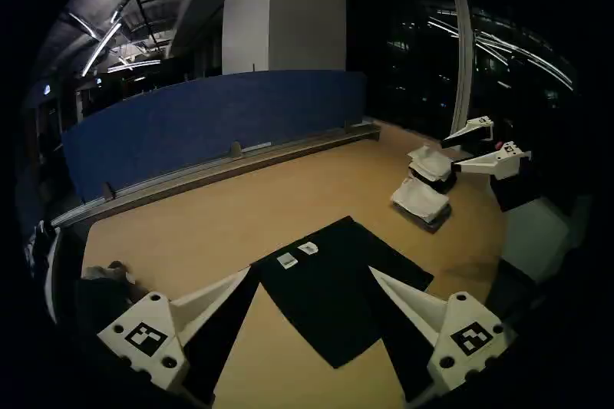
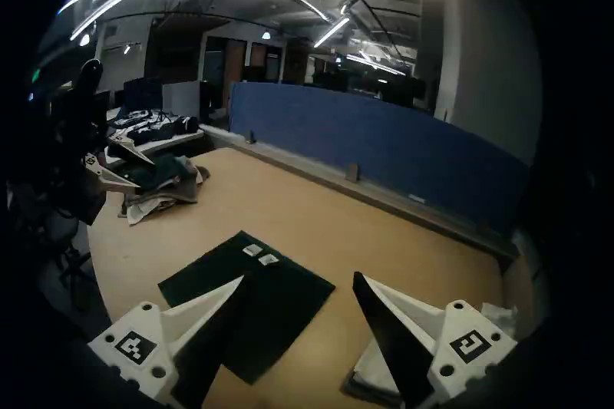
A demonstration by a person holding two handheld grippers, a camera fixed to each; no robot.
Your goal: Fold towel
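Dark towel [image 1: 338, 294]: flat rectangle, lying smooth on the tan worktop [image 1: 230, 209], set diagonally, at 6 o'clock in the left gripper view. Two small white tags [image 1: 298, 254] sit near its 11 o'clock edge.

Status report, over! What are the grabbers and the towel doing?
Left gripper open, right gripper open, both above the table. Dark towel flat, ungripped. Folded stack sits apart from it.
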